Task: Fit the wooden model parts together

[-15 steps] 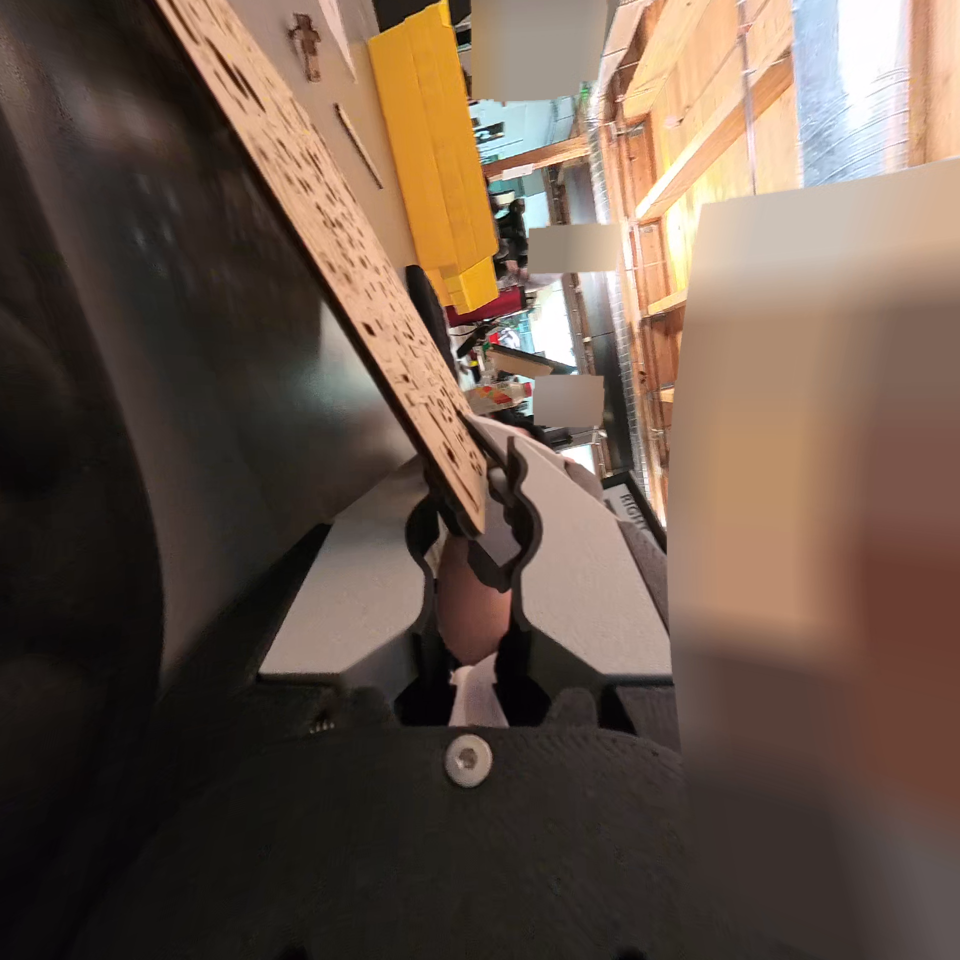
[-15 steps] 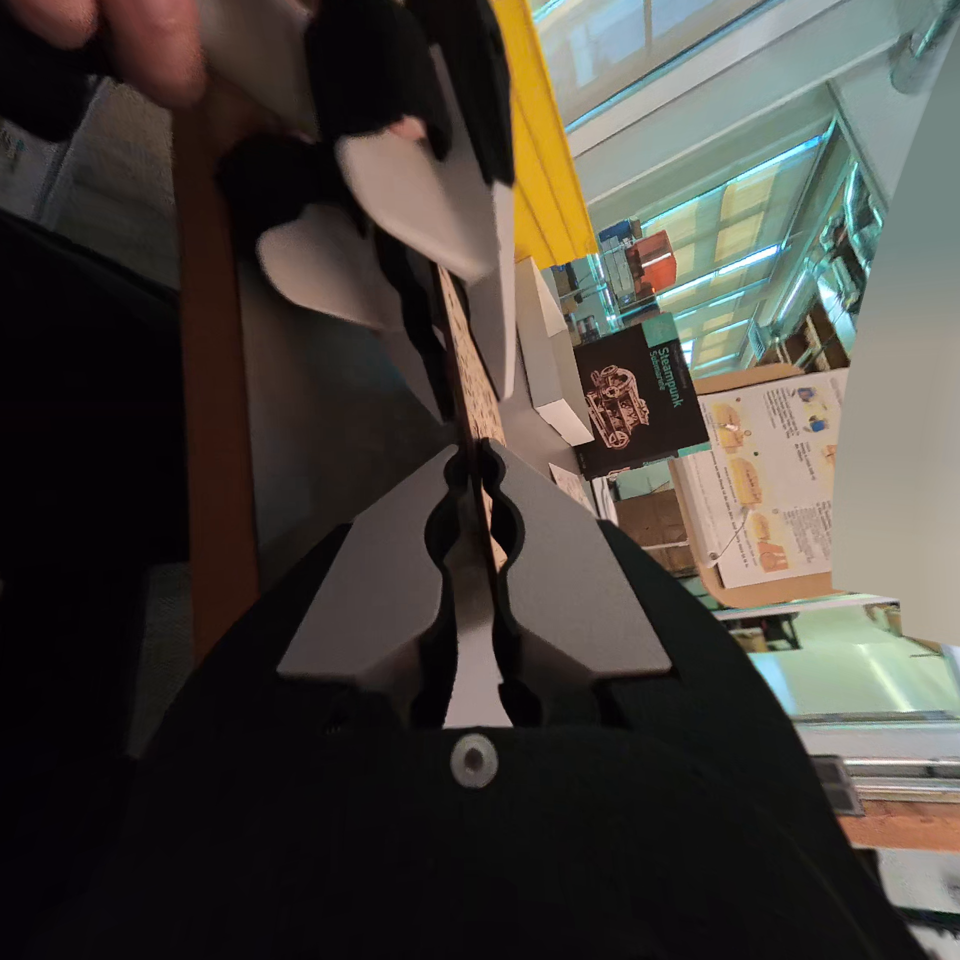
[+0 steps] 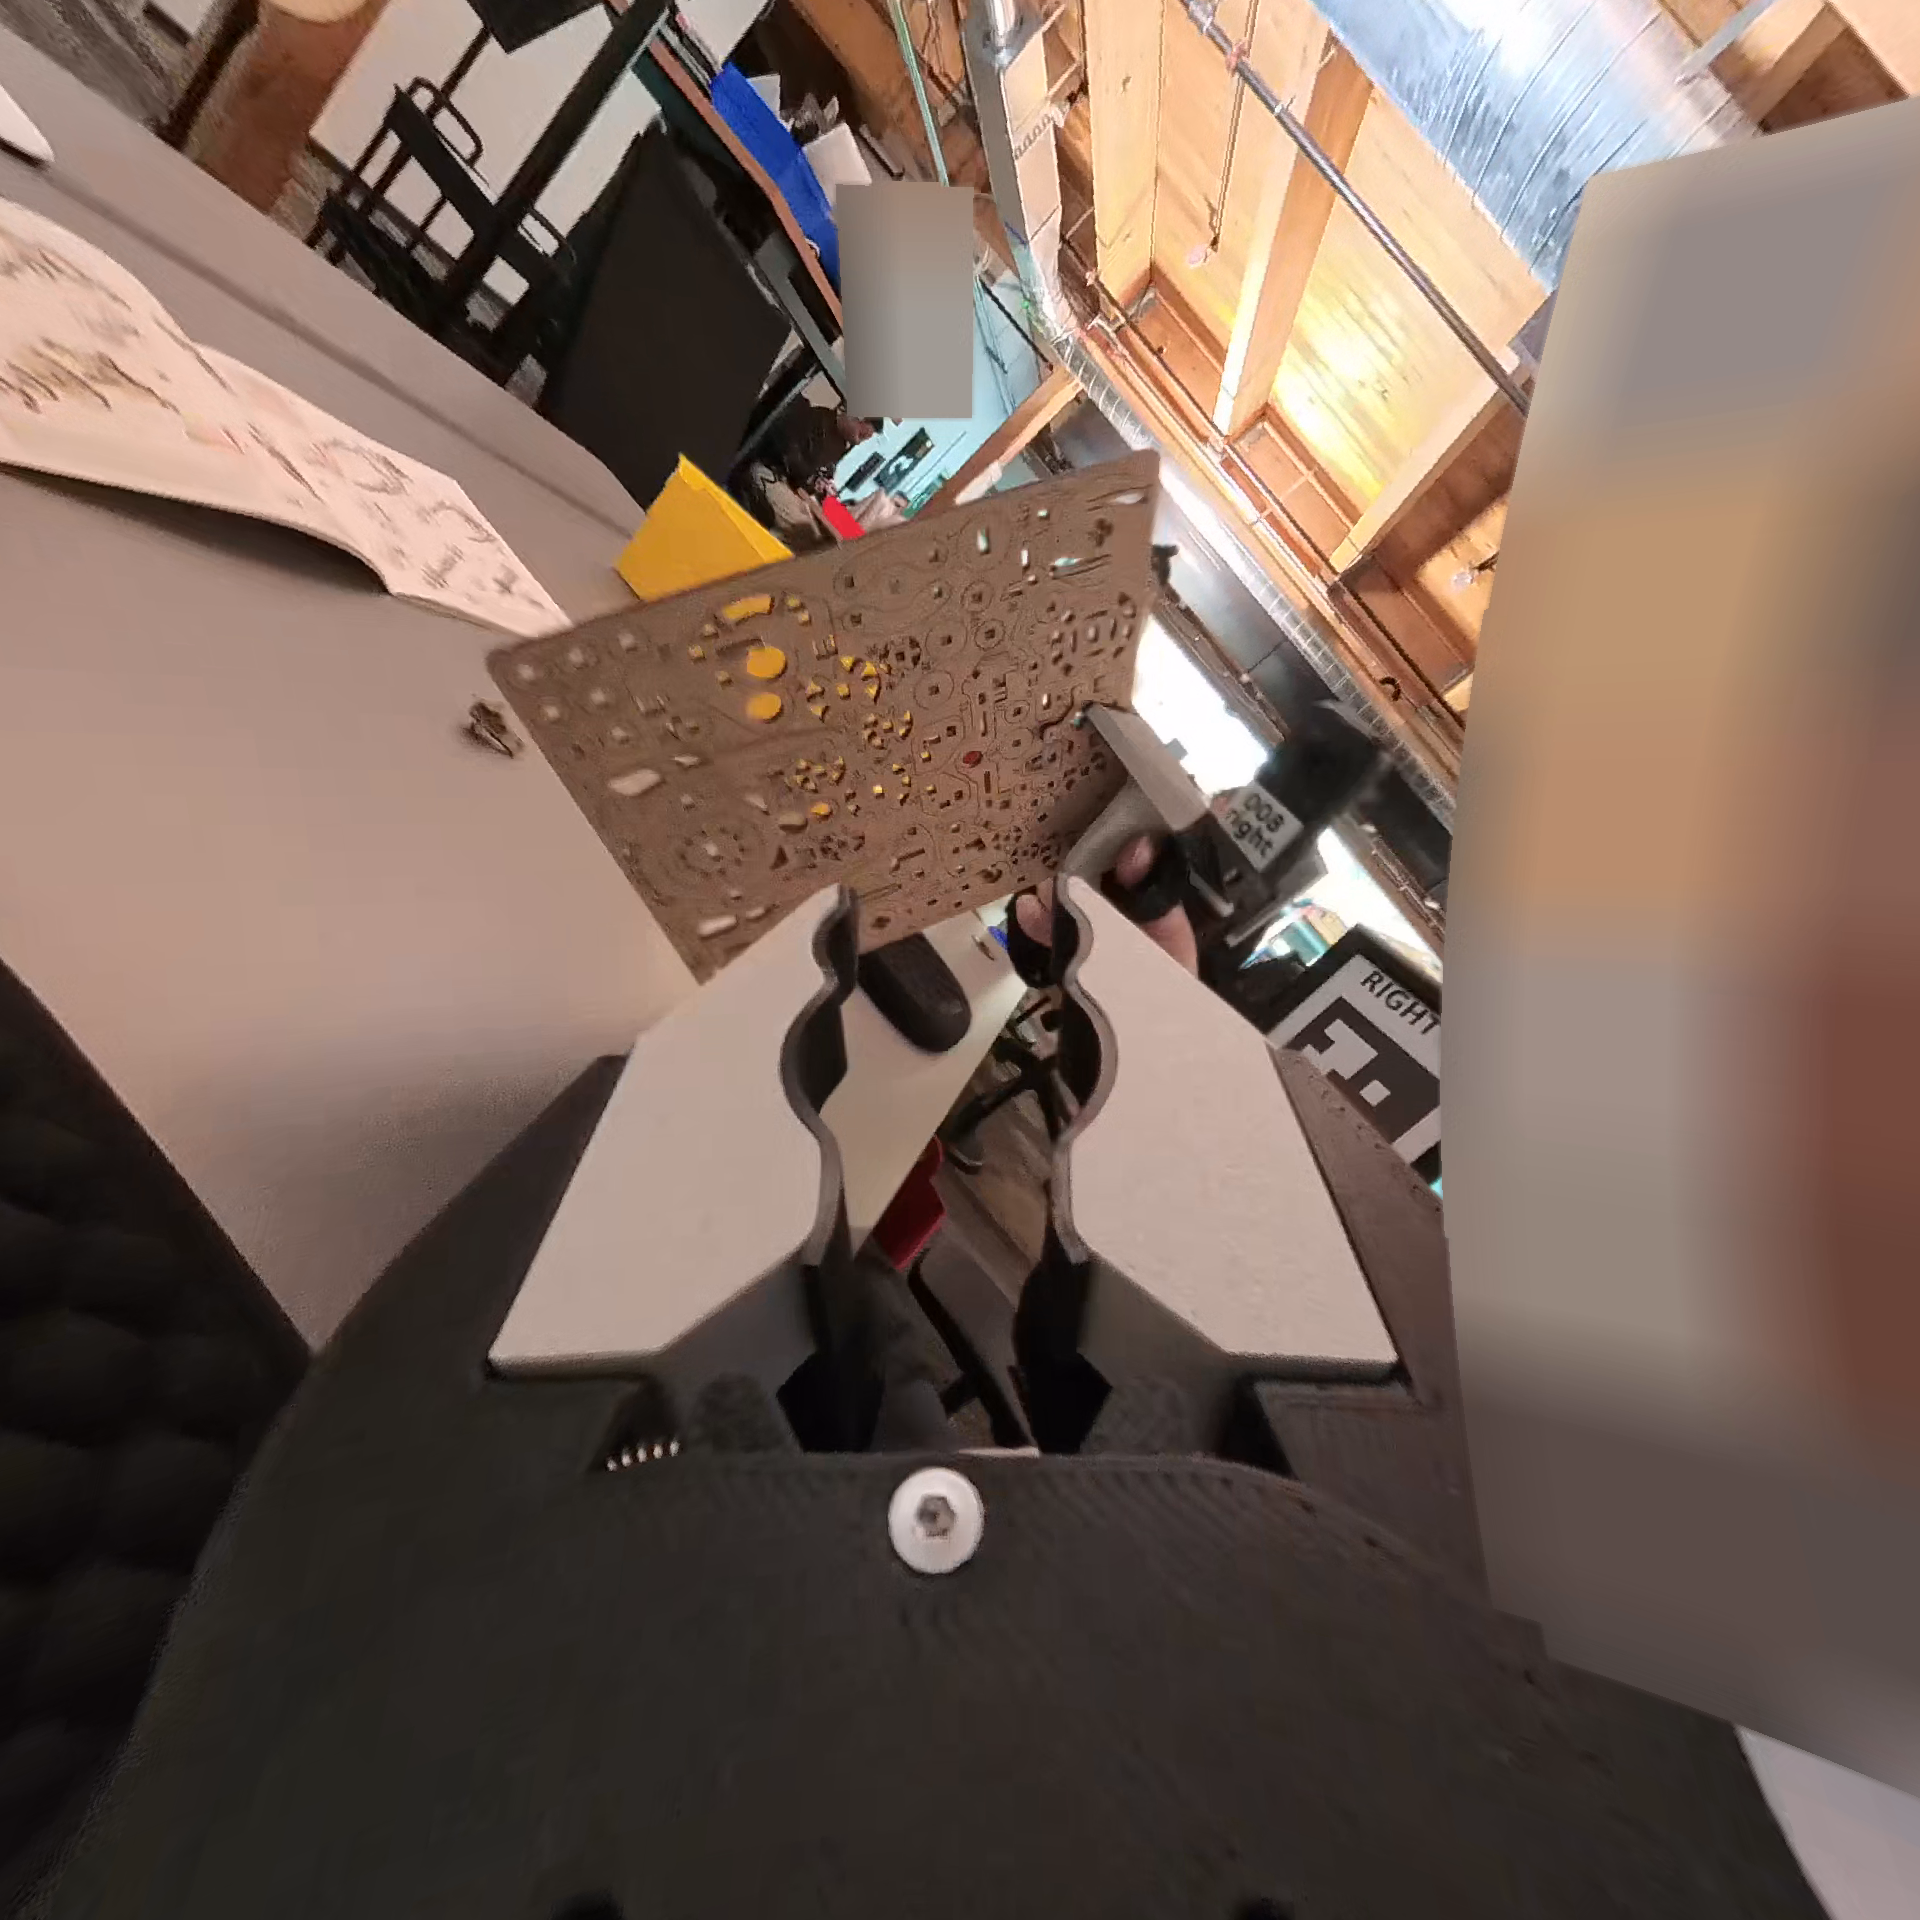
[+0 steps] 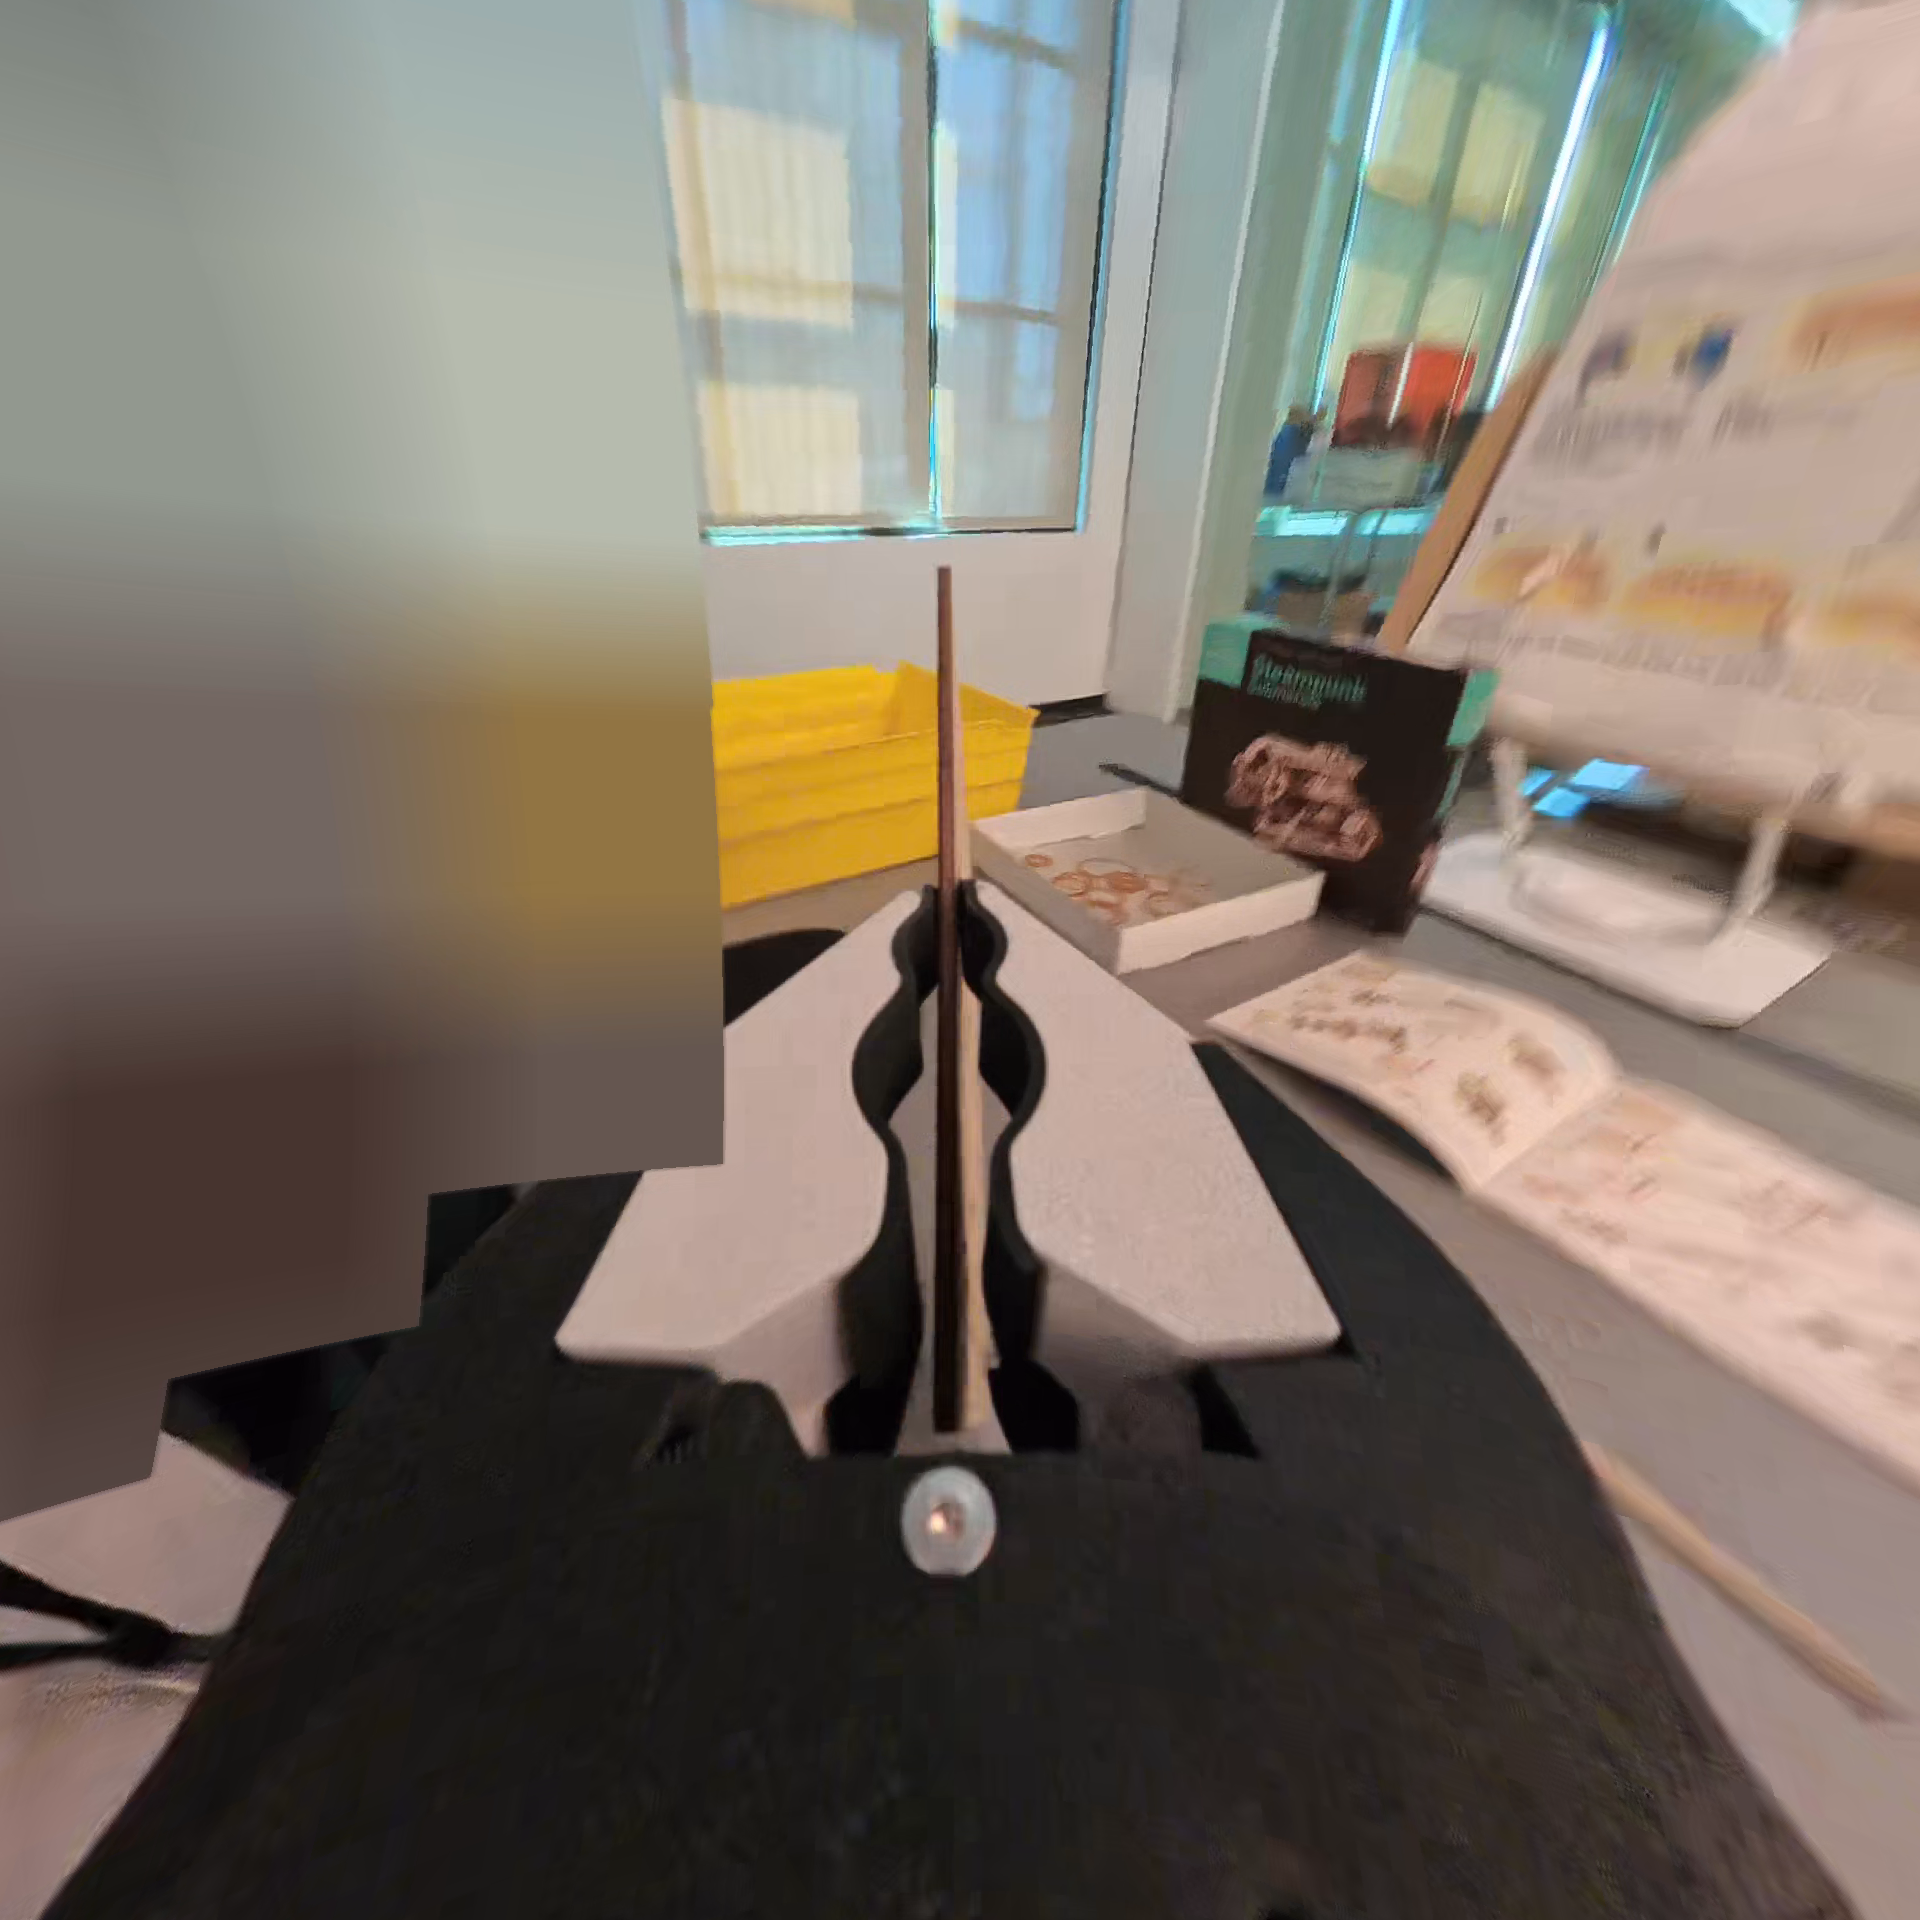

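Note:
A thin laser-cut wooden sheet (image 3: 883,727) with many cut-out model parts is held up in the air over the table. My right gripper (image 4: 948,894) is shut on it; in the right wrist view the sheet (image 4: 943,727) shows edge-on, standing up between the jaws. In the left wrist view the right gripper (image 3: 1132,800) pinches the sheet's right edge. My left gripper (image 3: 956,904) is open and empty, just below the sheet's lower edge, its left fingertip (image 3: 831,935) overlapping that edge. A small loose wooden piece (image 3: 494,727) lies on the grey table (image 3: 260,935).
An open instruction booklet (image 4: 1455,1091) lies on the table, also in the left wrist view (image 3: 208,436). Behind it are a yellow bin (image 4: 831,790), a white tray with wooden rings (image 4: 1143,883) and a black box (image 4: 1320,769). A thin wooden stick (image 4: 1745,1590) lies near the right edge.
My left gripper has opened and let go of the sheet, and now sits just below it. My right gripper still holds the sheet. Both views have swung round.

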The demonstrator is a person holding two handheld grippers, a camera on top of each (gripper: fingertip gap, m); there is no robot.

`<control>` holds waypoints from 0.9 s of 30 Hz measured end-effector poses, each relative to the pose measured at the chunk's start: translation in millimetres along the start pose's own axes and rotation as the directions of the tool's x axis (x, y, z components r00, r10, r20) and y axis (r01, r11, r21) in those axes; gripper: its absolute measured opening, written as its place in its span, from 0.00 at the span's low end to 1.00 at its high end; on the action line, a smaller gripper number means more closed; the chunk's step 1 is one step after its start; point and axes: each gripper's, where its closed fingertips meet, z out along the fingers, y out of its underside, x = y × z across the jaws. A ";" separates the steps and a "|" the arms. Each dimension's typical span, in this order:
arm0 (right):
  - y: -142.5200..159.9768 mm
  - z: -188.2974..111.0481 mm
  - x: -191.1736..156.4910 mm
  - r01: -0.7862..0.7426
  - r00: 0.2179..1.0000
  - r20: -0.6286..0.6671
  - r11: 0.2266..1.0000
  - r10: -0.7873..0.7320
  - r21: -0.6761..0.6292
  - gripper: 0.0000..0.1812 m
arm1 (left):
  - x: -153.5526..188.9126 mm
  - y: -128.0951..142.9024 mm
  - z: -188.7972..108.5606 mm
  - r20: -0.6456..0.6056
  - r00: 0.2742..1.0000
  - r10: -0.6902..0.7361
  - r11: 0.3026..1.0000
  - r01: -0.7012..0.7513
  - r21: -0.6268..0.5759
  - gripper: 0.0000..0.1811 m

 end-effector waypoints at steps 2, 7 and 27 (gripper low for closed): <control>3.9 -5.1 18.2 -0.234 0.972 0.029 0.972 0.234 -0.001 0.01 | -0.3 -4.2 1.8 0.018 0.999 0.041 0.999 -0.041 -0.009 0.18; 36.3 -10.2 43.2 -0.680 0.714 0.134 0.726 0.687 -0.101 0.01 | -14.3 -24.5 17.1 0.136 0.956 0.260 0.964 -0.249 -0.095 0.23; 110.5 52.7 42.4 -0.608 0.423 0.319 0.526 0.848 -0.595 0.02 | -79.9 32.2 130.9 -0.207 0.957 -0.204 0.669 -0.018 -0.743 0.01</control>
